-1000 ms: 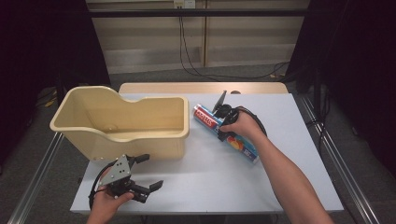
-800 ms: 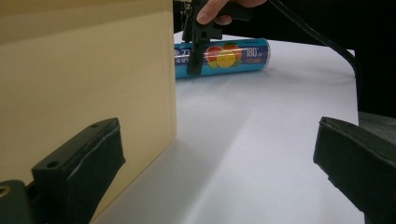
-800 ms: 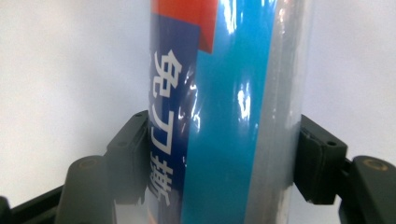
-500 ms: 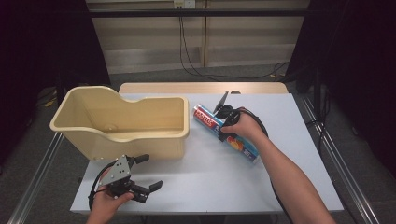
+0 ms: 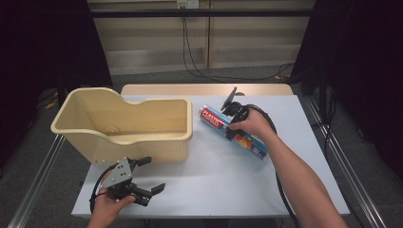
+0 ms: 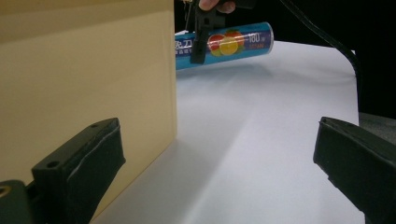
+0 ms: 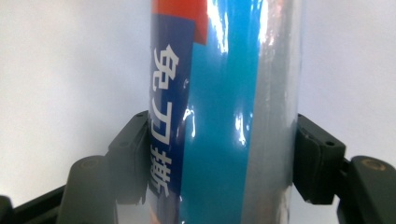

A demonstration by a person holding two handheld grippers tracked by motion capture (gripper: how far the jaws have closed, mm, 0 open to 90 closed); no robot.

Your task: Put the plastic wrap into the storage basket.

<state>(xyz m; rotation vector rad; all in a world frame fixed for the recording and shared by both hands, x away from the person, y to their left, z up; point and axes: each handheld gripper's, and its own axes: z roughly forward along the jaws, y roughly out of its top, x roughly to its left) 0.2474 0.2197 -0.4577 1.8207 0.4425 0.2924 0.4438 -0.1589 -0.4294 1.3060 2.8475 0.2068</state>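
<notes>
Blue tube (image 5: 233, 133) is lying on the white table (image 5: 228, 180) beside the beige tub (image 5: 142, 142), the right gripper (image 5: 234, 124) clamping its middle (the left gripper (image 5: 149, 175) is hanging spread, empty).

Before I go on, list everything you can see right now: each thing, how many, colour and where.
tube: 1, blue with red end and fruit print, lying on the table right of the bin, clamped by the right gripper
bin: 1, beige, open top, left half of the table
table: 1, white top
cables: several, black, on the floor beyond the table
left gripper: 1, black, jaws open, near edge by the bin's front wall
right gripper: 1, black, shut on the tube, jaws on both its sides
forearms: 2, coming in from the near edge
</notes>
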